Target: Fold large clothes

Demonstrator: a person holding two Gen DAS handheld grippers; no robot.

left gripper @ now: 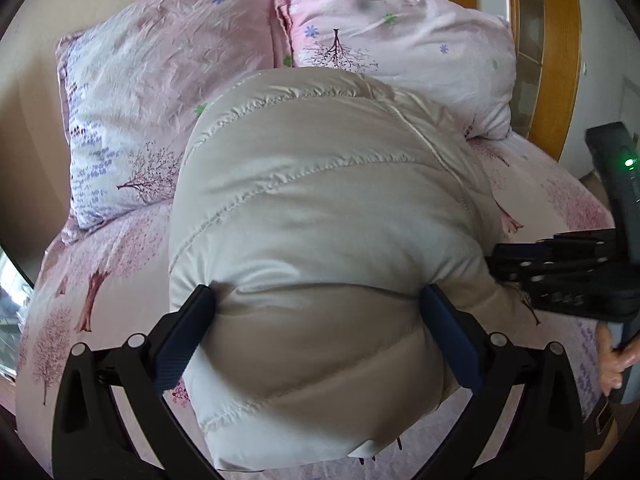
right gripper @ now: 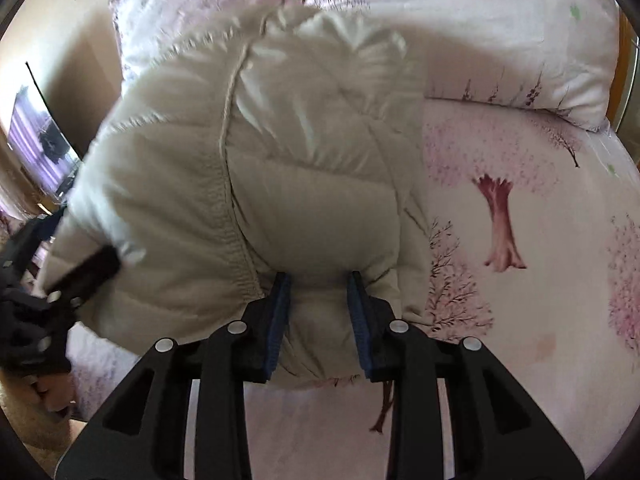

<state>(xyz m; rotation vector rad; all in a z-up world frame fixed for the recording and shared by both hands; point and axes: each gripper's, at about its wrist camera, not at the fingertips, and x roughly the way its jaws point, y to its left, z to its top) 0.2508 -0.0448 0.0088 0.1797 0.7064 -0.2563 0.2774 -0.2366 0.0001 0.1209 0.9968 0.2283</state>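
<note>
A cream quilted puffer jacket (left gripper: pixel 320 216) lies bundled on the bed; it also fills the left of the right wrist view (right gripper: pixel 248 168). My left gripper (left gripper: pixel 318 300) has its jaws wide, one on each side of the jacket's near bulge, pressing into it. My right gripper (right gripper: pixel 320 284) is shut on a fold at the jacket's near right edge. The right gripper also shows at the right in the left wrist view (left gripper: pixel 560 272), at the jacket's side. The left gripper shows blurred at the left in the right wrist view (right gripper: pixel 86 272).
The bed sheet (right gripper: pixel 520 280) is pink with a tree print. Two matching pillows (left gripper: pixel 152 92) (left gripper: pixel 408 52) lie behind the jacket by the wall. A wooden door frame (left gripper: pixel 556 40) stands at the far right. A hand (left gripper: pixel 612 360) holds the right gripper.
</note>
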